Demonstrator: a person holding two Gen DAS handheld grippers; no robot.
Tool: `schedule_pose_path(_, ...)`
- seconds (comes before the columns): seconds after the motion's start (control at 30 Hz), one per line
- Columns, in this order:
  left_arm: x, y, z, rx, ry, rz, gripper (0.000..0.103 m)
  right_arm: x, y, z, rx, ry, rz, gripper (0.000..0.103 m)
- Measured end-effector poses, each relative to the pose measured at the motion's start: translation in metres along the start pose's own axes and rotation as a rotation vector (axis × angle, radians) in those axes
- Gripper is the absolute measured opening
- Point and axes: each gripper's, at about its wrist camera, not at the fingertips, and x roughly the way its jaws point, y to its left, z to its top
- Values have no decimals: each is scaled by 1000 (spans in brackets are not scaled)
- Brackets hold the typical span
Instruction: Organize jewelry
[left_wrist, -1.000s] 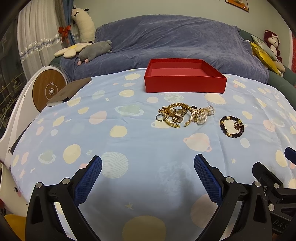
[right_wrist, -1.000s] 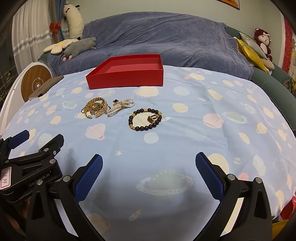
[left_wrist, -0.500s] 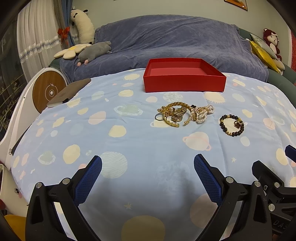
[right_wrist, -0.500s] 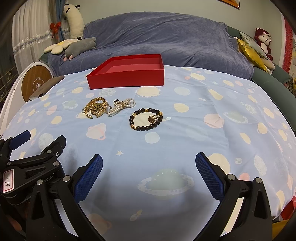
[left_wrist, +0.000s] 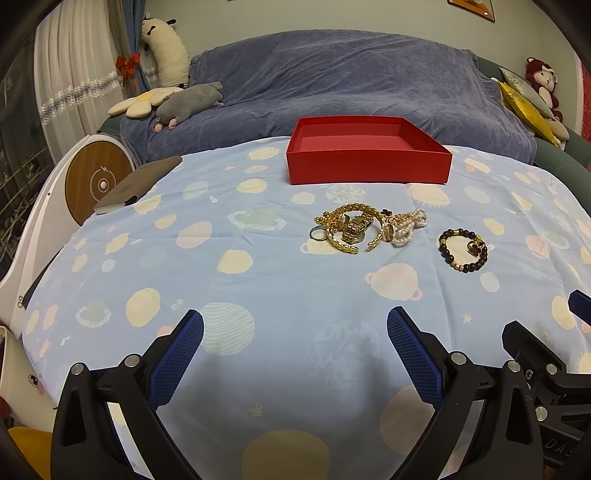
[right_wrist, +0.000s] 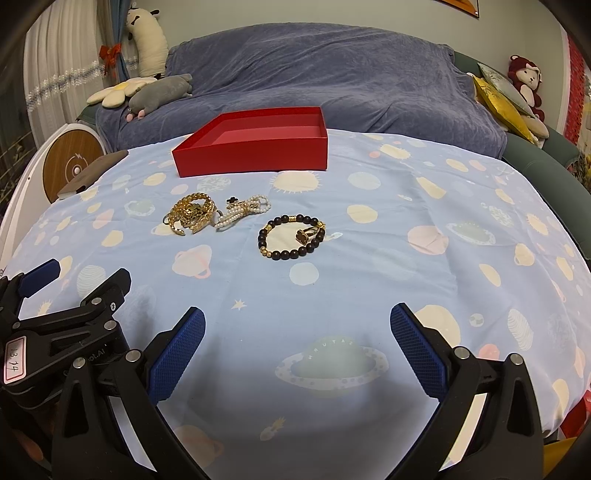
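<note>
Both jaws spread, holding nothing; red box (left_wrist: 369, 162) seemingly empty beyond jewelry (left_wrist: 354, 227).

We see an open red box (left_wrist: 369, 162), shallow and empty, sitting flat near the table's far edge. Just in front of it lies a tangled heap of gold chains (left_wrist: 347, 225) with a small ring at its left side, touching a pearl strand (left_wrist: 408, 225) on its right. Apart to the right lies a dark beaded bracelet (right_wrist: 291, 236), flat in a loop, with a ring resting on its right side.
</note>
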Motion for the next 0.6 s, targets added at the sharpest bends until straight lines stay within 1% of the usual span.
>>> schedule_pose_path(0.6,-1,0,0,-1,1,0,97,0,0,0,2,2,1,98)
